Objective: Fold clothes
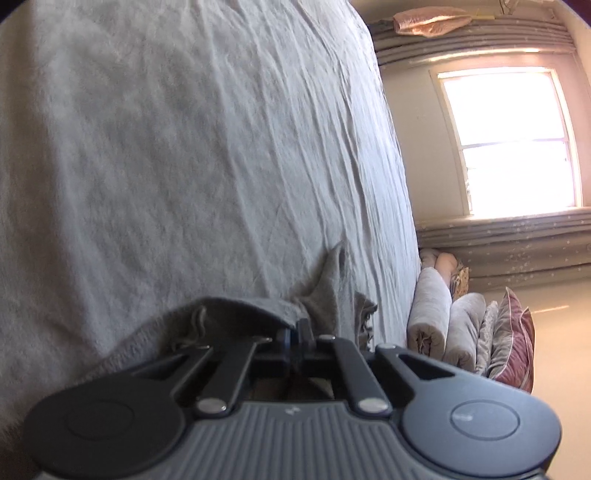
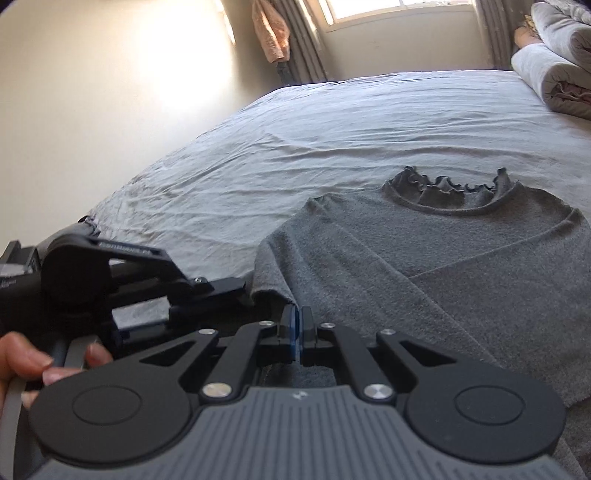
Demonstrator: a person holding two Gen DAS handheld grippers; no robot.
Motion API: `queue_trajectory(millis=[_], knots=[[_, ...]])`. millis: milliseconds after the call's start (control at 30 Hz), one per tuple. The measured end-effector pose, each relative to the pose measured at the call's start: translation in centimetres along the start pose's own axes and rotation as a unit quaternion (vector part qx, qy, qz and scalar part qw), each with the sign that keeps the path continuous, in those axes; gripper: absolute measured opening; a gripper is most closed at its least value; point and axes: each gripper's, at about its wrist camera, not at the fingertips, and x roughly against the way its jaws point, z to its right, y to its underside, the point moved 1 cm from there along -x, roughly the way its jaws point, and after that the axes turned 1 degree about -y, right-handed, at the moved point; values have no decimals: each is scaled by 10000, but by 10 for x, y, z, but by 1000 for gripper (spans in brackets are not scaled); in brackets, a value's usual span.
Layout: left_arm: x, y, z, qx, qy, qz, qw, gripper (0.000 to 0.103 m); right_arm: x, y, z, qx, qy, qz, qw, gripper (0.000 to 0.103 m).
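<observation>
A grey knit sweater (image 2: 406,258) with a ruffled collar (image 2: 450,188) lies spread flat on the bed sheet (image 2: 295,129). My right gripper (image 2: 297,317) sits at the sweater's near edge, its jaws pressed together with knit fabric at the tips and under the fingers. Just to its left my left gripper (image 2: 245,290), held by a hand (image 2: 22,369), reaches the same edge. In the left wrist view the left gripper (image 1: 299,326) is shut on a bunched fold of the sweater (image 1: 236,306), lifted off the sheet (image 1: 184,147).
Rolled grey blankets (image 2: 554,74) are stacked at the bed's far right end, with a red cushion (image 1: 513,343) beside them. A bright window (image 1: 509,140) with curtains is behind the bed, and a peach cloth (image 2: 269,33) hangs near it. The left wrist view is rolled sideways.
</observation>
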Motion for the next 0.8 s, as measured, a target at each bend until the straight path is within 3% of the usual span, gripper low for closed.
queue_trajectory(millis=[200, 267, 367, 467, 567, 667, 800], knots=[[13, -18, -10, 419, 164, 216, 9988, 3, -13, 11, -26, 648, -42, -211, 9977, 2], [12, -20, -16, 620, 82, 203, 9978, 3, -19, 17, -38, 968, -40, -317, 9948, 2], [11, -22, -24, 873, -118, 262, 9958, 3, -25, 25, -54, 1404, 1, -365, 9894, 15], [17, -26, -20, 897, -217, 392, 9950, 3, -23, 21, -56, 1475, -74, -385, 9883, 15], [26, -30, -7, 555, -147, 496, 9971, 3, -16, 13, -48, 1232, -368, -349, 9911, 15], [27, -32, 11, -8, 51, 459, 9989, 3, -8, 5, -42, 1126, -388, -183, 9927, 15], [8, -30, 31, -738, 470, -139, 9961, 3, -5, 1, -30, 941, -28, -27, 9956, 15]])
